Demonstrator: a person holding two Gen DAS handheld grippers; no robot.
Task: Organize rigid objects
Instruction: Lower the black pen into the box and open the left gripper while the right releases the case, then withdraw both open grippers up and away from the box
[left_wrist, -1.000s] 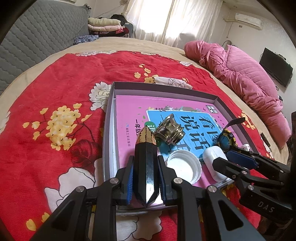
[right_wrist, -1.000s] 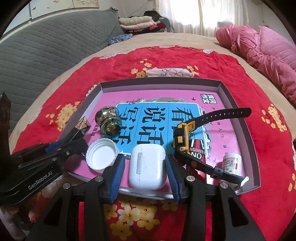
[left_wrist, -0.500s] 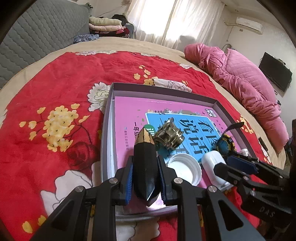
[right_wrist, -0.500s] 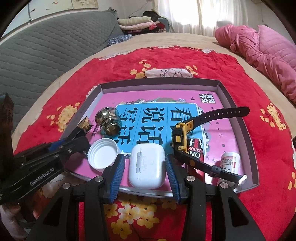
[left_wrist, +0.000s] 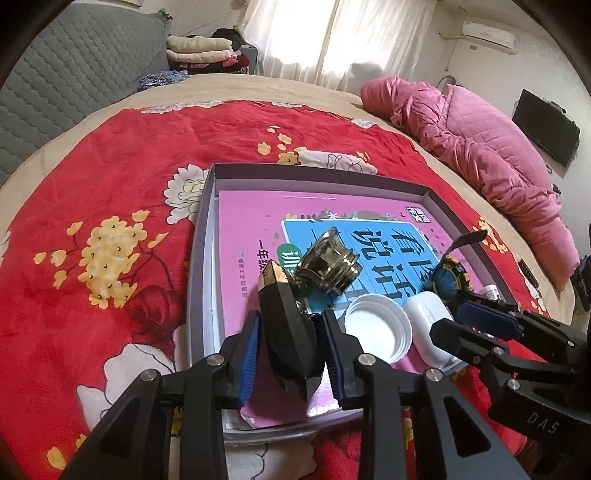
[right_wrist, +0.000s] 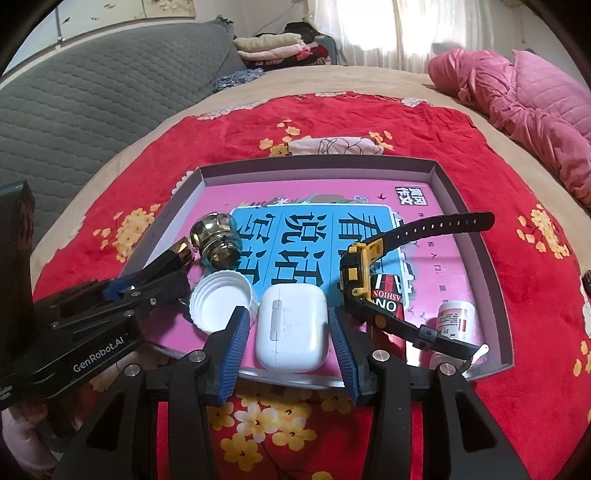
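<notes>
A grey tray (left_wrist: 201, 236) lies on the red flowered bedspread with a pink book (left_wrist: 243, 225) inside. My left gripper (left_wrist: 290, 321) is opening around a black faceted crystal with a gold tip (left_wrist: 286, 332). The crystal leans left on the book, with a gap at the right pad. My right gripper (right_wrist: 287, 314) stands open around a white earbuds case (right_wrist: 291, 328) that rests on the book, with a slim gap on each side. Also on the book are a brass knob (right_wrist: 218, 240), a white cap (right_wrist: 221, 302) and a yellow-black watch (right_wrist: 362, 273).
A small white jar (right_wrist: 454, 317) sits in the tray's right near corner. A pink quilt (left_wrist: 480, 147) is heaped at the right of the bed. Folded clothes (left_wrist: 199, 51) lie at the far end, beside a grey headboard (right_wrist: 92, 103).
The left jaws have parted, and the black crystal has tipped to the left and settled lower onto the book. The right gripper and the earbuds case have stayed as they were.
</notes>
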